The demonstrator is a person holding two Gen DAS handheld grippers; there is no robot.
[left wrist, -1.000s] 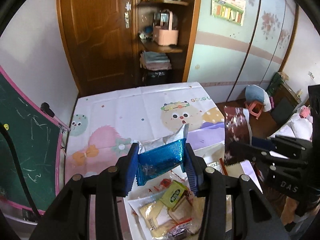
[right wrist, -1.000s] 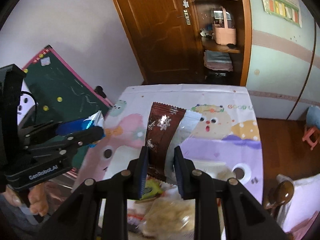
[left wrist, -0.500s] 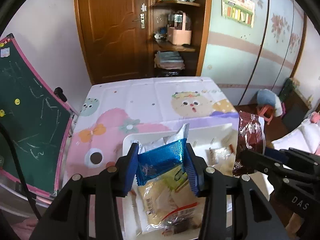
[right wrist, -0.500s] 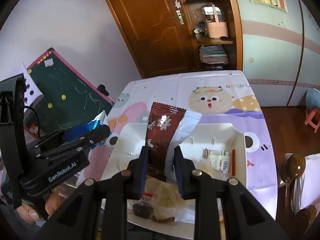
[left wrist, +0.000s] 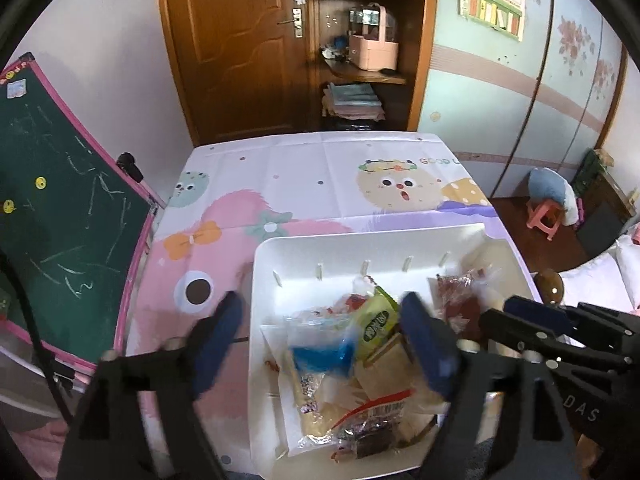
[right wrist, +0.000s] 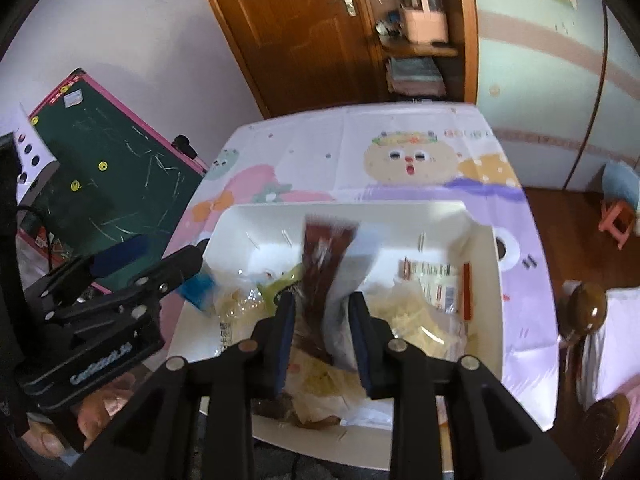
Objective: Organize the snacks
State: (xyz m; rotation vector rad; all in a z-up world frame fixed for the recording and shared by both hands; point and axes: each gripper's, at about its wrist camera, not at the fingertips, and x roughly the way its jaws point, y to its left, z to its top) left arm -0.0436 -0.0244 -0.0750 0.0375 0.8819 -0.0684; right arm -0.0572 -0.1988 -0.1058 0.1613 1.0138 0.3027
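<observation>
So your left tool (left wrist: 320,332) has just sprung its jaws wide apart, and the blue packet (left wrist: 320,354) is lying loose on the pile in the white tray (left wrist: 460,236), between the pads but clear of both, so that one looks delivered. Your right tool (right wrist: 322,320) has its jaws only just starting to part, with the brown snowflake packet (right wrist: 324,264) standing up between them. It's motion-blurred, but it looks to me like the pads are easing off rather than pinching, so I'd call it released or nearly so. If I were you I'd finish that release low over the tray, near the middle where the packet already hangs, so it flops onto the heap instead of catching the rim. Open the right jaws fully before lifting, since that crinkly wrapper will likely cling to a pad and ride back up with you. The two tools are close together over the tray, so pull them out one at a time and straight back to avoid clipping each other. Also watch the green sachet (left wrist: 376,324) and the clear bags under the left tool. They sit loose and could get dragged out over the cartoon tablecloth (left wrist: 320,184) on the tabletop.
</observation>
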